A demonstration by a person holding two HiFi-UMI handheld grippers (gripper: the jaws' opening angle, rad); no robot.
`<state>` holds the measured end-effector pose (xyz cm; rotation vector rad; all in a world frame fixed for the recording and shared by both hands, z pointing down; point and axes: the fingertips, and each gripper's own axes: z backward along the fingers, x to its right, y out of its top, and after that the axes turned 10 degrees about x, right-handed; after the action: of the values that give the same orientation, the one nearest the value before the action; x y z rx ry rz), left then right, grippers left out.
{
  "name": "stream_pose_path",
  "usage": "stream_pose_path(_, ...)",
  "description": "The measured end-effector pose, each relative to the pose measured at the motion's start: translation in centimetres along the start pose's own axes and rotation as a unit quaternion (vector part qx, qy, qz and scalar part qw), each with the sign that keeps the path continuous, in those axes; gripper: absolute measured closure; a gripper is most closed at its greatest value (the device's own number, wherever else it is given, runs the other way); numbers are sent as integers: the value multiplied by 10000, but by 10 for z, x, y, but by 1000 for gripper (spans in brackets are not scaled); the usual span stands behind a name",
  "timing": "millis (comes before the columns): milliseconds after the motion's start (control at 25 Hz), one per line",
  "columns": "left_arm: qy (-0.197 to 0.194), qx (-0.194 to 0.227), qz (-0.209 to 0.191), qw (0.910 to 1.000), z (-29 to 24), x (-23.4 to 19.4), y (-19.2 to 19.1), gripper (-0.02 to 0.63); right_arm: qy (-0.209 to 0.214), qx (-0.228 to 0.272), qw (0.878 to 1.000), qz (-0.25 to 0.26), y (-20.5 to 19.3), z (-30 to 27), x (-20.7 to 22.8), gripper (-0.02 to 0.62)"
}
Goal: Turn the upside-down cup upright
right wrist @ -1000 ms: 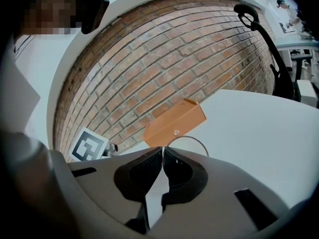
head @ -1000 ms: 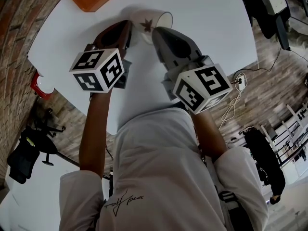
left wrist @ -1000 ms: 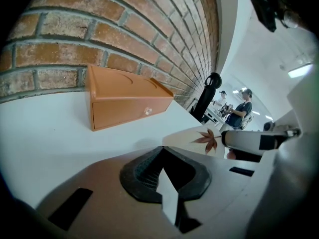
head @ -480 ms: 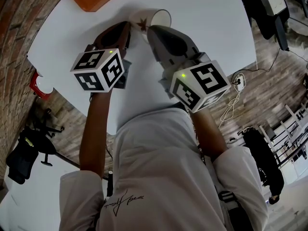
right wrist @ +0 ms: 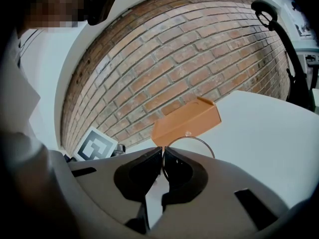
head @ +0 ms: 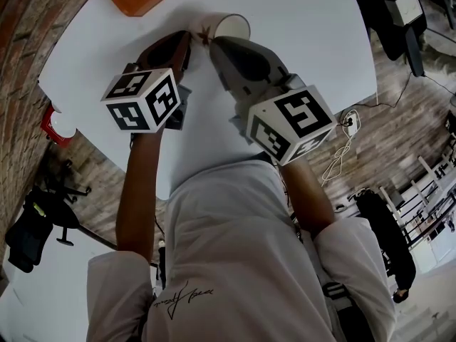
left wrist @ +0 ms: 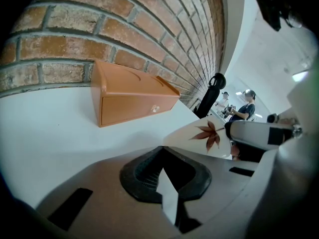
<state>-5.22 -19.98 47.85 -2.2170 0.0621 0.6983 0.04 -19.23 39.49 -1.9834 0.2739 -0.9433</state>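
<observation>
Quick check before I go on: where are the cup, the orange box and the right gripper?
cup (left wrist: 210,133): left gripper view, on the leaf print on its side.
orange box (left wrist: 127,106): left gripper view, on its front face.
right gripper (right wrist: 162,153): right gripper view, between its fingertips, shut on the cup's rim.

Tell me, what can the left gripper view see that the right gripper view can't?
Only the left gripper view shows the brown leaf picture on the side of the white cup, and people far behind. Only the right gripper view shows that cup's thin round rim pinched in the right gripper, plus a black-and-white marker cube. Both show the orange slope-topped box, the red brick wall and the white table.
</observation>
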Motion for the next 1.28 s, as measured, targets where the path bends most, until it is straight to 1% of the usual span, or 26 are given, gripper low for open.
stream_pose_path(160, 27, -37, 33, 10000, -1, -3, -2, 598, 60, -53, 10000, 55, -1, -4, -2, 572)
stream_pose_path(320, -52, -57, 138, 9999, 0, -4, -4, 598, 111, -80, 9998, 119, 0, -9, -5, 572)
stream_pose_path(840, -82, -41, 235, 9997, 2, -4, -4, 598, 195, -152, 9993, 271, -2, -16, -11, 572)
stream_pose_path(1040, -105, 25, 300, 9995, 6, -2, 1, 598, 246, -203, 9991, 281, -3, -21, -16, 572)
stream_pose_path(1280, 19, 51, 343, 9994, 8, -10, 1, 598, 190, -204, 9989, 388, -1, -26, -9, 574)
